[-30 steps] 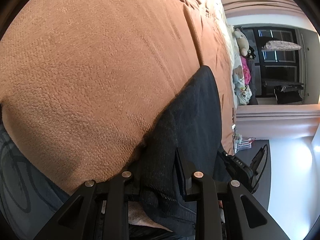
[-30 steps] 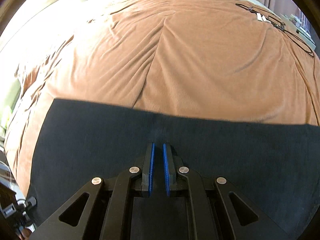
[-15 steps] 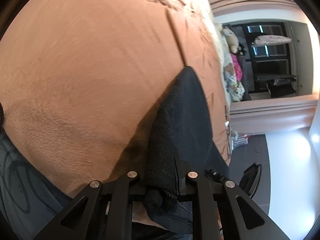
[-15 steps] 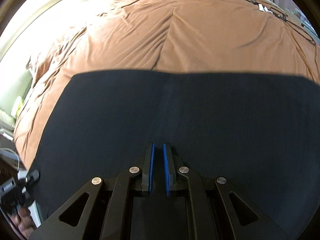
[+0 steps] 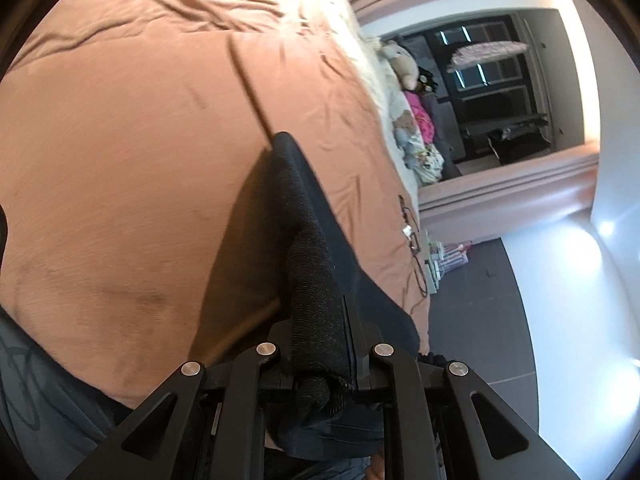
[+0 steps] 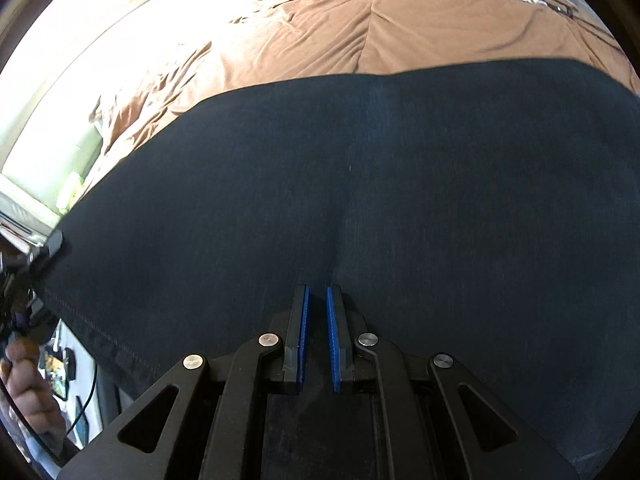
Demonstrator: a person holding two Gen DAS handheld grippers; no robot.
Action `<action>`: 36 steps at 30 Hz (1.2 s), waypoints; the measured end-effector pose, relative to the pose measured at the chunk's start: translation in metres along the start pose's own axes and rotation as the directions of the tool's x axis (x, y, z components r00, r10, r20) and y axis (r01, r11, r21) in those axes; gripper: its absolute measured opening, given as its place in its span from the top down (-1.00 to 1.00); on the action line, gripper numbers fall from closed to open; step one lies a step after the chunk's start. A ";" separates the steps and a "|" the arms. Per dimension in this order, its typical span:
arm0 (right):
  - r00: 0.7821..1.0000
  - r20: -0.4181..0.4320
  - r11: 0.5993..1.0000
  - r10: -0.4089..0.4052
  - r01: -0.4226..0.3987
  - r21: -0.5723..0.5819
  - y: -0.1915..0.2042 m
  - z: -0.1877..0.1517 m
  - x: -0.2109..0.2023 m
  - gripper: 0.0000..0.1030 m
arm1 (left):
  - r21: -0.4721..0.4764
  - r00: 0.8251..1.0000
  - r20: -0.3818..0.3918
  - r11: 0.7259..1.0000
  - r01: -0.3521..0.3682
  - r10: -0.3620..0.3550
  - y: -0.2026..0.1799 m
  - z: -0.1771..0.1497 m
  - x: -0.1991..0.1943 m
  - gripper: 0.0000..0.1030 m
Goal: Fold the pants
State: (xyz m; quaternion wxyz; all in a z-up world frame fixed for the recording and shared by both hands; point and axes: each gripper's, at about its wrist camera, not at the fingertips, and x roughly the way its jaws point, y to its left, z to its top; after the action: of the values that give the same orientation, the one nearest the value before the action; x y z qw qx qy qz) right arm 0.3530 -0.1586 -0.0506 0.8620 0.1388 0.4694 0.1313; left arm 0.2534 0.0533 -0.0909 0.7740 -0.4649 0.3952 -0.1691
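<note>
The dark navy pants (image 6: 360,184) hang stretched in a wide sheet above the brown bedspread (image 6: 360,20). My right gripper (image 6: 316,300) is shut on their near edge, the blue pads (image 6: 302,320) close together with cloth between them. In the left wrist view my left gripper (image 5: 320,344) is shut on a bunched ribbed edge of the pants (image 5: 312,264), which run away edge-on over the bedspread (image 5: 120,160).
Soft toys (image 5: 404,64) and pillows lie at the bed's far end. A cable and glasses (image 5: 412,236) lie near the bed's right edge. A dark doorway (image 5: 500,92) and grey floor (image 5: 480,300) lie beyond. A hand (image 6: 24,392) shows at lower left.
Both grippers have lifted the pants: the dark cloth now fills much more of the right wrist view, and the left wrist view has swung up and towards the room.
</note>
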 end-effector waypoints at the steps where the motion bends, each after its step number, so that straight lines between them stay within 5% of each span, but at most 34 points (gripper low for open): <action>1: 1.000 0.002 1.000 0.017 -0.017 0.008 -0.004 -0.003 -0.005 0.89 | 0.012 1.000 -0.002 1.000 0.003 -0.003 -0.006 -0.001 0.000 0.68; 13: 0.979 0.183 0.992 0.094 -0.108 0.067 -0.060 -0.024 -0.088 0.82 | 0.170 0.999 -0.029 0.984 0.046 -0.041 -0.091 -0.010 0.022 0.68; 15: 0.972 0.213 0.990 0.101 -0.119 0.074 -0.072 -0.028 -0.101 0.59 | 0.195 0.998 -0.038 0.979 0.053 -0.046 -0.103 -0.015 0.026 0.68; 17: 0.963 0.248 0.988 0.108 -0.130 0.078 -0.081 -0.033 -0.113 -0.01 | 0.223 0.997 -0.050 0.973 0.060 -0.051 -0.119 -0.020 0.033 0.68; 18: 0.958 0.265 0.988 0.110 -0.135 0.079 -0.086 -0.037 -0.119 -0.07 | 0.232 0.997 -0.059 0.970 0.068 -0.055 -0.127 -0.023 0.036 0.68; 36: 0.910 0.412 0.971 0.046 -0.138 0.195 -0.161 -0.098 -0.179 -0.08 | 0.387 0.974 -0.221 0.913 0.127 -0.042 -0.212 -0.094 0.120 0.68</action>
State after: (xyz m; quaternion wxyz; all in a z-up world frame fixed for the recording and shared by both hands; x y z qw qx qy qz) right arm 0.1922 -0.3600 -0.0218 0.9125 0.2794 0.2857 0.0879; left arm 0.2790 -0.1857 0.0118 0.7989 -0.2938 0.4105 -0.3271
